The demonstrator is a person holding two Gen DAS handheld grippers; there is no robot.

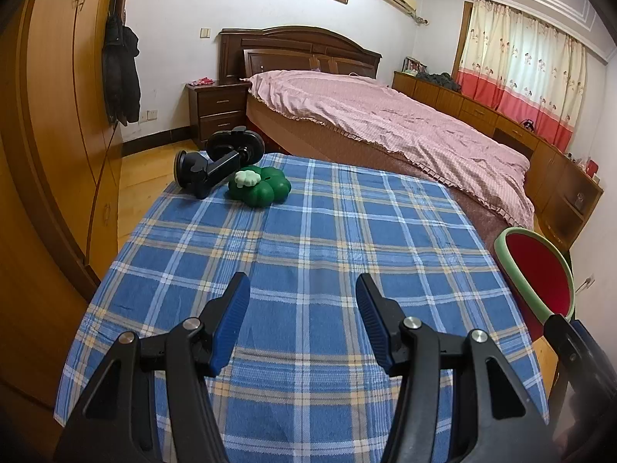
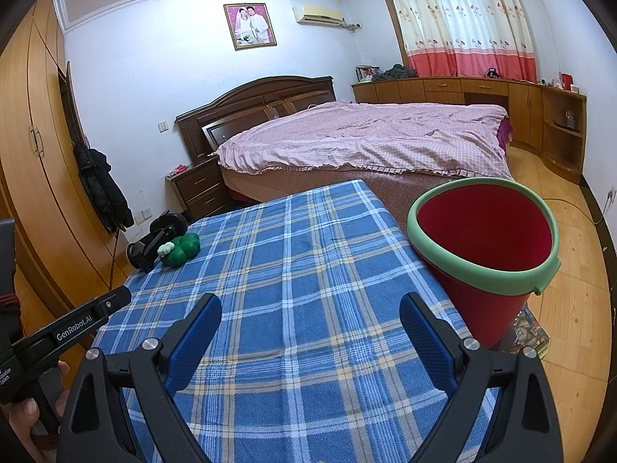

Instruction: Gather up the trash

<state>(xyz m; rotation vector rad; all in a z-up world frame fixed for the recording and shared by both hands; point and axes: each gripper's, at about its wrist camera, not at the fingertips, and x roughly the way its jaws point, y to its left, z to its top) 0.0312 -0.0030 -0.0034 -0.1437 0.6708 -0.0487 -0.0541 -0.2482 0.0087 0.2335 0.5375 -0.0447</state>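
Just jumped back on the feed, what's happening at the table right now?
A person holds both grippers above the blue plaid tablecloth, neither gripping anything. The left gripper and right gripper are both open and empty. The green clover-shaped toy and the black suction mount lie together at the far left corner, untouched. The red bucket with a green rim waits at the table's right edge, and nothing shows inside it.

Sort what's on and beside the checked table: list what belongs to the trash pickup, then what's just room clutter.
Job:
green clover-shaped piece
black suction mount
red bucket with green rim

Just there:
bed
nightstand
hanging black coat
framed photo
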